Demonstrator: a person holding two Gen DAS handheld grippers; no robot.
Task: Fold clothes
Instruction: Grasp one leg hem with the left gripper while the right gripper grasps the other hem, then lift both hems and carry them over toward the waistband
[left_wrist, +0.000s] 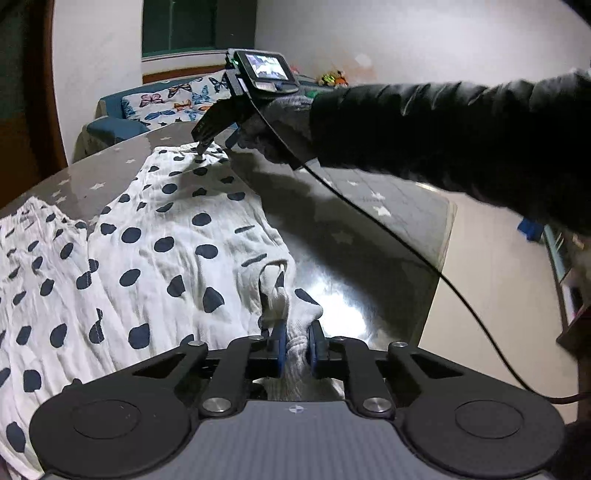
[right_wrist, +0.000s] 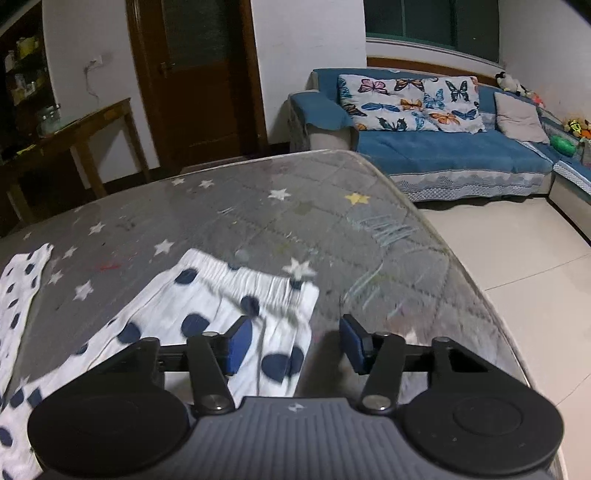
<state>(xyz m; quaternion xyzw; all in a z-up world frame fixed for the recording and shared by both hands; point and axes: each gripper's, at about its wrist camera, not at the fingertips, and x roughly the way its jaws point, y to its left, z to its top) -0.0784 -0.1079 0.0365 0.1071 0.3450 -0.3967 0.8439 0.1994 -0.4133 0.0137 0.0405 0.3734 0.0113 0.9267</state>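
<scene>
A white garment with dark blue dots (left_wrist: 155, 251) lies spread on the grey star-patterned table (left_wrist: 332, 221). My left gripper (left_wrist: 295, 345) is shut on a bunched fold at the garment's near right edge, and the cloth is squeezed between the blue pads. At the far end, a gloved hand in a black sleeve holds my right gripper (left_wrist: 201, 149), whose tips are down at the elastic waistband. In the right wrist view the right gripper (right_wrist: 295, 343) is open, and the garment's waistband corner (right_wrist: 280, 295) lies flat between and just ahead of its blue pads.
A black cable (left_wrist: 406, 251) runs from the right gripper across the table's right side. The table's right edge (right_wrist: 480, 295) drops to a tiled floor (right_wrist: 535, 277). Beyond stand a blue sofa (right_wrist: 443, 151) with butterfly cushions, a wooden door (right_wrist: 199, 81) and a wooden side table (right_wrist: 85, 122).
</scene>
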